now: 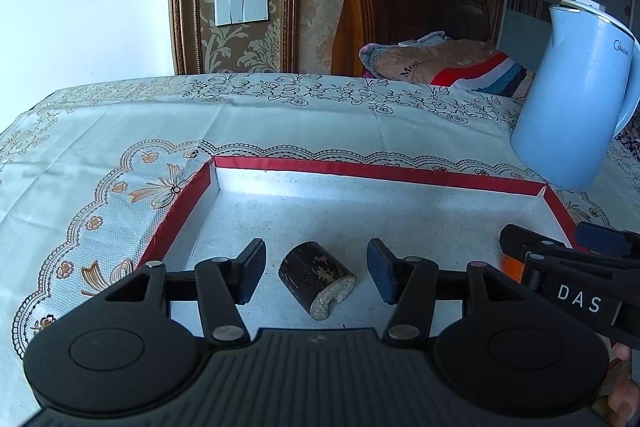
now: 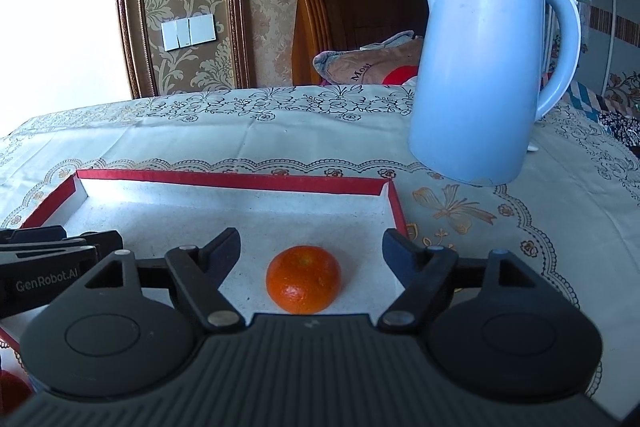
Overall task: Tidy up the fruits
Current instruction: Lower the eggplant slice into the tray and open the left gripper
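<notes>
Fruit, item 1: one round orange mandarin with glossy pitted peel (image 2: 303, 279), resting on the floor of the shallow red-rimmed cardboard tray with white lining (image 2: 224, 180), near the tray's right wall.
Fruit, item 2: one short dark brown cylindrical piece with a pale cut end, possibly sugarcane (image 1: 316, 281), lying on its side on the tray floor, left of the mandarin.
Right gripper (image 2: 310, 253): spread wide, holding nothing; the mandarin lies between its fingers without contact.
Left gripper (image 1: 316, 269): spread wide, holding nothing; the brown piece lies between its fingers, clear of both.
Reason for placement: judged, the tray serves as the collecting container, and each gripper is aligned with its own item.
Other: one pale blue plastic electric kettle (image 2: 480, 75) stands upright on the floral-print tablecloth (image 2: 240, 131), beyond the tray's far right corner.
Count: two fruit pieces, one tray, one kettle, two grippers.
</notes>
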`<state>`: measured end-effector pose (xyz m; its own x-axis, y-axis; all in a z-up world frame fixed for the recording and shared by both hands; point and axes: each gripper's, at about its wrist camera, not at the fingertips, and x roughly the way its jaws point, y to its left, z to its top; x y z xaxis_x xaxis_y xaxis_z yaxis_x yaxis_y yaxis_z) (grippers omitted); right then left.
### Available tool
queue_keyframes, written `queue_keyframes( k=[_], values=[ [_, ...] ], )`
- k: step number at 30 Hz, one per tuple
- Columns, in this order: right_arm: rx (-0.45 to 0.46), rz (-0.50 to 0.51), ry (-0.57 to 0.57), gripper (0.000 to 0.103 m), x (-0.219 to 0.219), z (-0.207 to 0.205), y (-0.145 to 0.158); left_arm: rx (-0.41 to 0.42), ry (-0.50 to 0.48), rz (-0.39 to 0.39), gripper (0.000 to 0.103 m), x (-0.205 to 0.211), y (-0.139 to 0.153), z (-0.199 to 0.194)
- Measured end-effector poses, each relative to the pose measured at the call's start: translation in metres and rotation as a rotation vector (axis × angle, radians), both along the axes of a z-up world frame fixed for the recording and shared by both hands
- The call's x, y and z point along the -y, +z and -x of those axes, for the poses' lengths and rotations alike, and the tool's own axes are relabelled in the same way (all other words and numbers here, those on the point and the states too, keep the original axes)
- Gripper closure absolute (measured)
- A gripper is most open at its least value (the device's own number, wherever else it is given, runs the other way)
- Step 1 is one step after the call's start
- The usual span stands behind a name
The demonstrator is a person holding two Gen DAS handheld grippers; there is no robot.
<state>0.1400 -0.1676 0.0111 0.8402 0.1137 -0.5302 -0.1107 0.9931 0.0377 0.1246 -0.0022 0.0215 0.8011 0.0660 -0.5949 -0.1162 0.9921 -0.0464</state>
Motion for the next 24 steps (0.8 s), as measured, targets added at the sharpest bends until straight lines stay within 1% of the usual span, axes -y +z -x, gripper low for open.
queue_keyframes(
  k=[2,3,5,10,14,17,20,24],
  values=[
    [0.001,-0.004,-0.002,0.026,0.001,0.001,0.000,0.004,-0.002,0.016,0.048,-0.002,0.001,0.002],
    [0.000,-0.007,-0.001,0.024,0.001,0.002,0.000,0.004,-0.002,0.024,0.048,-0.003,0.001,0.003],
    [0.001,-0.010,-0.003,0.023,0.002,0.003,0.000,0.006,-0.002,0.035,0.048,-0.005,0.001,0.004],
    [-0.003,-0.017,-0.001,0.023,0.004,0.005,-0.001,0.011,-0.008,0.032,0.048,-0.006,0.002,0.008],
    [0.008,-0.026,-0.005,0.016,0.007,0.013,0.000,0.034,-0.009,0.025,0.048,-0.005,0.005,0.016],
    [0.017,-0.022,-0.007,0.015,0.008,0.017,0.001,0.050,-0.017,0.029,0.048,-0.005,0.008,0.020],
    [0.016,-0.028,-0.008,0.015,0.009,0.020,0.001,0.060,-0.011,0.023,0.040,-0.005,0.008,0.023],
    [0.018,-0.034,-0.011,0.012,0.011,0.023,0.001,0.069,-0.008,0.020,0.040,-0.007,0.008,0.027]
  ],
)
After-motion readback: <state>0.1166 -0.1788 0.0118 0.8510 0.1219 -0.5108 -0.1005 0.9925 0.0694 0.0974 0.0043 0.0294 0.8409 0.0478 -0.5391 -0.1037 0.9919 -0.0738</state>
